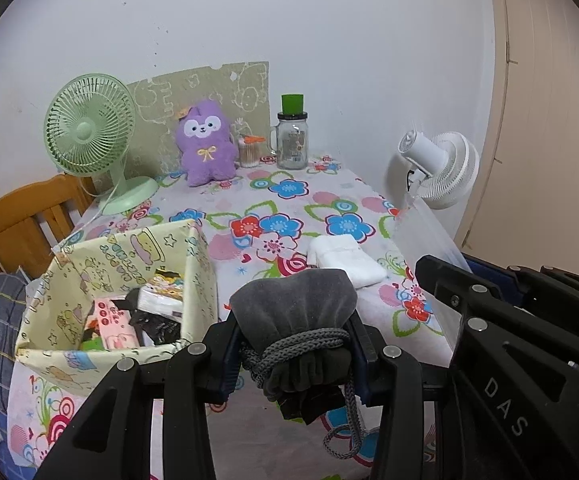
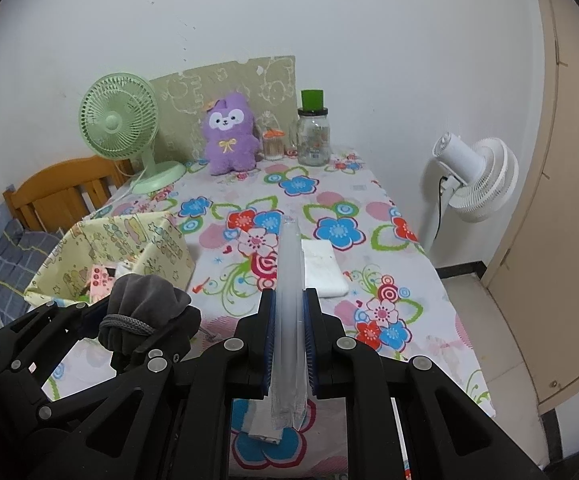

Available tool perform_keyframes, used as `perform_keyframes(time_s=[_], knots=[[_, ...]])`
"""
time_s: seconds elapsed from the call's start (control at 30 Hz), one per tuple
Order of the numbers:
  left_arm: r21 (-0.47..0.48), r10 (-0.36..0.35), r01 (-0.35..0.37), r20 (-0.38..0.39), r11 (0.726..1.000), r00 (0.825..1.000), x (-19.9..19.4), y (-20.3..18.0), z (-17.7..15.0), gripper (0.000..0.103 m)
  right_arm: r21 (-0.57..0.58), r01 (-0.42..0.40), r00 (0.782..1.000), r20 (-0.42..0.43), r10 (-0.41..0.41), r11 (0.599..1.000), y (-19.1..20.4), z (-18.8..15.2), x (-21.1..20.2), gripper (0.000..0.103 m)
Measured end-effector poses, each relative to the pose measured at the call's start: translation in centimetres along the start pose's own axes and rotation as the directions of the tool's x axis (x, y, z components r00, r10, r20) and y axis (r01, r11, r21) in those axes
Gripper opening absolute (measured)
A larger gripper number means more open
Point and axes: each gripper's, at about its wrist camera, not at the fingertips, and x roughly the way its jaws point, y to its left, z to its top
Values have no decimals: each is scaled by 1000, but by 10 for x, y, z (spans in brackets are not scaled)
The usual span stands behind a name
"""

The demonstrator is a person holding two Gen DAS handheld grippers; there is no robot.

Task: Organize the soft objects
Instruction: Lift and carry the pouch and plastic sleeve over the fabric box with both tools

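Observation:
My left gripper (image 1: 297,344) is shut on a grey velvet drawstring pouch (image 1: 301,312), its pads pressing the tied neck while the cord hangs below. The pouch (image 2: 141,308) and left gripper (image 2: 141,332) also show at lower left in the right wrist view. My right gripper (image 2: 289,304) is shut on a flat clear plastic bag (image 2: 289,280), seen edge-on and sticking forward. That bag (image 1: 421,236) and the right gripper (image 1: 465,276) appear at right in the left wrist view. A folded white cloth (image 1: 345,258) lies on the floral table just beyond both grippers.
An open pale-yellow cartoon-print fabric box (image 1: 193,272) with packets inside stands at front left. At the back stand a green desk fan (image 1: 89,136), a purple plush (image 1: 207,144), a cotton-swab tub (image 1: 249,154) and a glass jar (image 1: 292,140). A white floor fan (image 2: 473,176) stands right of the table.

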Motion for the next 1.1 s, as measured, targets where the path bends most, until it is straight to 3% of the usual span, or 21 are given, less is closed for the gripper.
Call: perform_keyframes(time_s=[0.6,1.1], knots=[[-1,22,-22,43,1000,999,-25,25,15,45,-58,-27,999,33,29,998,40,23,-14,16],[-22,54,-53,36,998,998,-20,62,21,45,-97,-46,999,14,48,994,77,38,3,16]])
